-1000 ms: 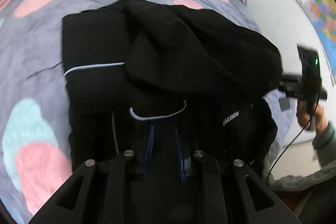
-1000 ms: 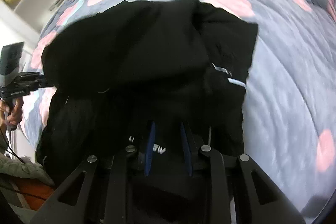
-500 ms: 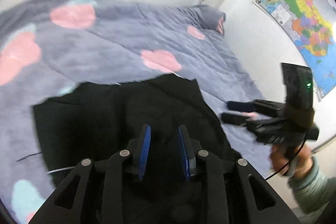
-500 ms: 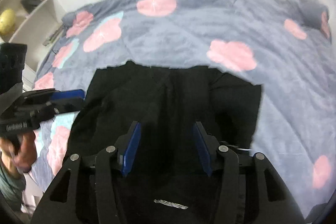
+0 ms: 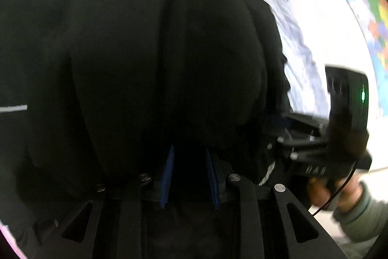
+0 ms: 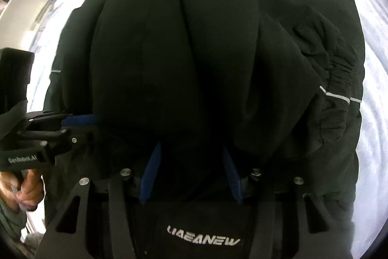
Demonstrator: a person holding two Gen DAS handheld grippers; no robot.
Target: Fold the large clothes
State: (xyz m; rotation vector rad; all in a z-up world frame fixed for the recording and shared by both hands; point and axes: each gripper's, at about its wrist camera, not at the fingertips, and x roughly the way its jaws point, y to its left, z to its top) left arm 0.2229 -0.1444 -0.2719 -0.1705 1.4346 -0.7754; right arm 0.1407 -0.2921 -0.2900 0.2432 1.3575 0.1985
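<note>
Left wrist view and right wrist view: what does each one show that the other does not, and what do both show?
Only the left wrist view shows a colourful wall map, the right tongs seen from the side, and the green light on their handle.

Only the right wrist view shows the white brand lettering on the fabric, the gathered cuff with a reflective stripe, and the left tongs at the garment's edge.

Both show the black garment filling the frame, bunched over blue finger pads, and the grey bedding.

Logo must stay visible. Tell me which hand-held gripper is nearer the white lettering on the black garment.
Right. The right hand-held gripper sits directly over the white lettering on the black garment; the left hand-held gripper is off to the side, at the garment's left edge.
</note>
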